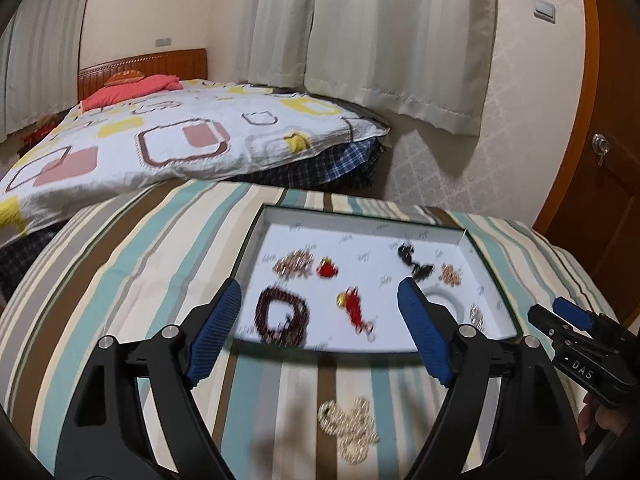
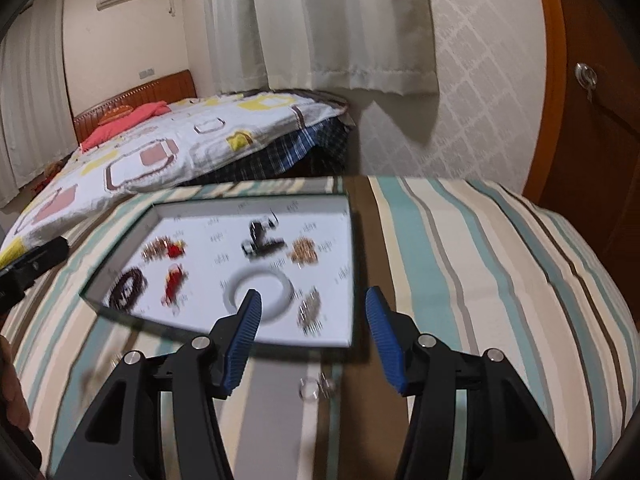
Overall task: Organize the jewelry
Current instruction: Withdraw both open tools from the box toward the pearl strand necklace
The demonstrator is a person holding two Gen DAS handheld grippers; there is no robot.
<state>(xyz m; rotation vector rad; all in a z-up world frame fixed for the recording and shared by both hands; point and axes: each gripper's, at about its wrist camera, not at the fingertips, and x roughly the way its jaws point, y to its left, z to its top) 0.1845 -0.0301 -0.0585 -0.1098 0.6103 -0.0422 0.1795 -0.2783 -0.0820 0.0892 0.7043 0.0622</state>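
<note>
A shallow white box tray (image 1: 360,222) (image 2: 344,320) lies on the striped cloth and holds several jewelry pieces: a dark bead bracelet (image 1: 282,316) (image 2: 127,287), red charms (image 1: 354,308) (image 2: 174,280), a white bangle (image 2: 260,290), black pieces (image 2: 262,238) and gold chains (image 1: 294,264). A gold chain (image 1: 348,426) lies on the cloth in front of the tray, between the fingers of my open, empty left gripper (image 1: 320,296). Small clear rings (image 2: 316,390) lie on the cloth below my open, empty right gripper (image 2: 314,304).
The striped cloth (image 1: 120,280) covers a rounded surface. A bed (image 1: 180,136) stands behind it. A curtain (image 1: 380,40), a wallpapered wall and a wooden door (image 2: 592,120) are at the right. The right gripper also shows in the left wrist view (image 1: 552,312).
</note>
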